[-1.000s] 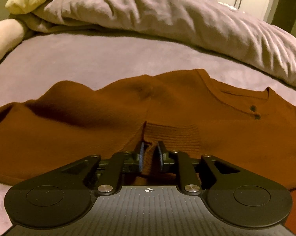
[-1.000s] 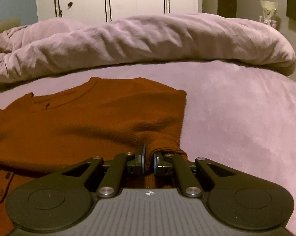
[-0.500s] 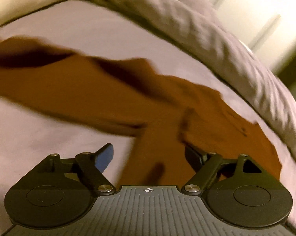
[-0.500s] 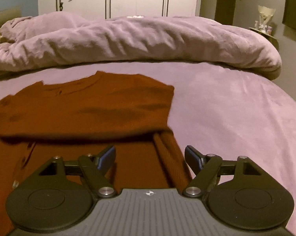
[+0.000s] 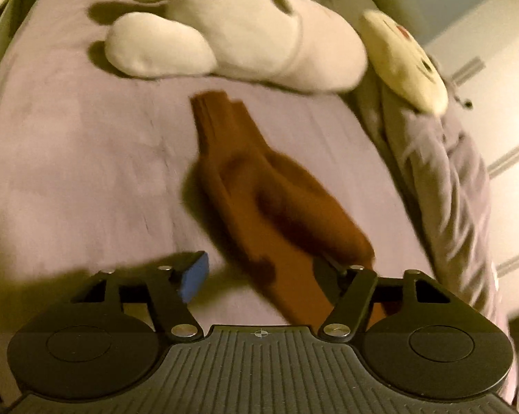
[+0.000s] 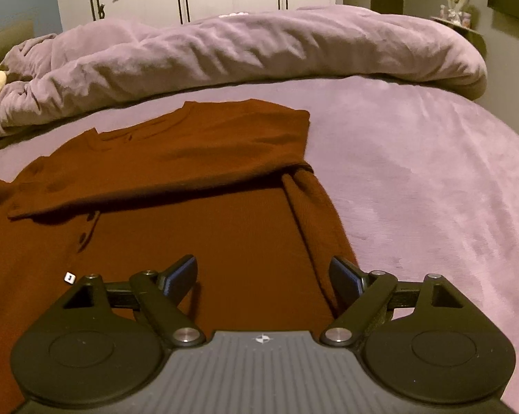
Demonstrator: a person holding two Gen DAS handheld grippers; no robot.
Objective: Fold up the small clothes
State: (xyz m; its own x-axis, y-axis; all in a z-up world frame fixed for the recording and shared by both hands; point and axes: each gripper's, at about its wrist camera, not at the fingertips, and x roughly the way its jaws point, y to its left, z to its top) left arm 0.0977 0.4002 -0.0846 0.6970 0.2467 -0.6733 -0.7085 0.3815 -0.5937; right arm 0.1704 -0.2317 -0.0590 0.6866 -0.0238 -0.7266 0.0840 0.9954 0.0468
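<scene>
— So, where's your sweater [image 6: 176, 214]?
— Flat on the purple bed [image 6: 432, 179], one sleeve [image 5: 259, 186] trailing out.
— How will it handle?
— Soft, limp knit, I'd judge; pinch the ribbed cuff.
— Grippers?
— Your right gripper [image 6: 262, 276] just spread wider; your left gripper [image 5: 259, 272] just narrowed slightly. Both gape, gripping nothing.

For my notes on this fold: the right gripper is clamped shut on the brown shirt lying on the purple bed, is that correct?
Not quite: the right gripper is open, its jaws spread wide above the brown shirt and pinching nothing, as the right wrist view shows. The shirt does lie on the purple bed.
</scene>
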